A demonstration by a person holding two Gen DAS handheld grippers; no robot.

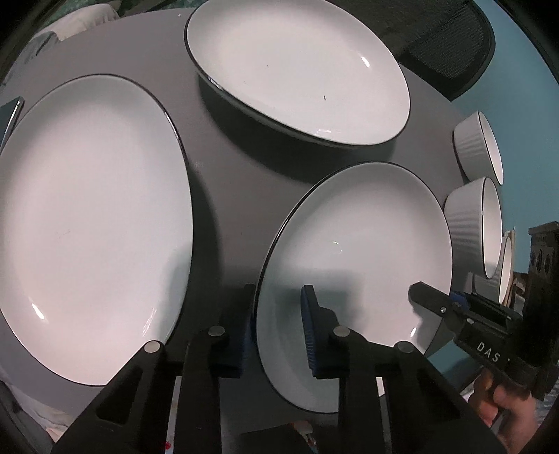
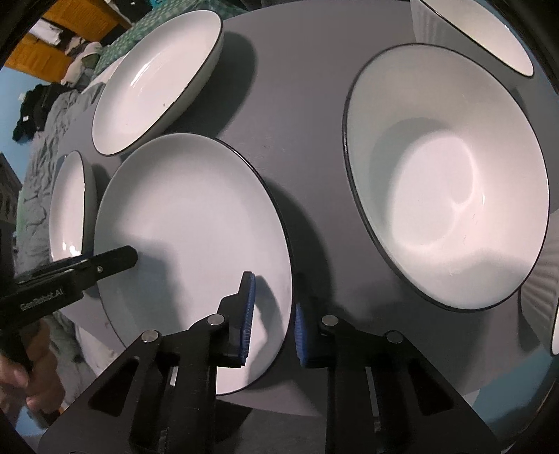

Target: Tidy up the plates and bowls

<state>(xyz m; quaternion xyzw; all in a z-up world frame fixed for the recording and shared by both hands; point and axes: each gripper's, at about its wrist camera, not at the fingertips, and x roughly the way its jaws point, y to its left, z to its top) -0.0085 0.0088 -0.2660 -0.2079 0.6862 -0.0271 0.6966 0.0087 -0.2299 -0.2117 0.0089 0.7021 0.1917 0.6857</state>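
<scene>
A small white plate with a dark rim [image 1: 356, 251] [image 2: 195, 223] lies on the grey table [image 1: 223, 195]. My left gripper [image 1: 276, 328] is open and straddles its left rim, one blue pad outside and one over the plate. My right gripper [image 2: 272, 314] is open and straddles its opposite rim the same way. Each gripper shows in the other's view, the right one [image 1: 440, 304] and the left one [image 2: 104, 262]. A large plate [image 1: 84, 223] lies to the left. A deep plate [image 1: 300, 70] [image 2: 157, 80] lies beyond. A large white bowl [image 2: 450, 181] sits to the right.
Three ribbed white bowls [image 1: 471, 223] stand at the table's right edge, also partly in the right wrist view [image 2: 478, 31]. A black mesh chair [image 1: 450, 42] stands behind the table. A phone [image 1: 10, 111] lies at the far left. A bed with clothes [image 2: 45, 115] lies beyond the table.
</scene>
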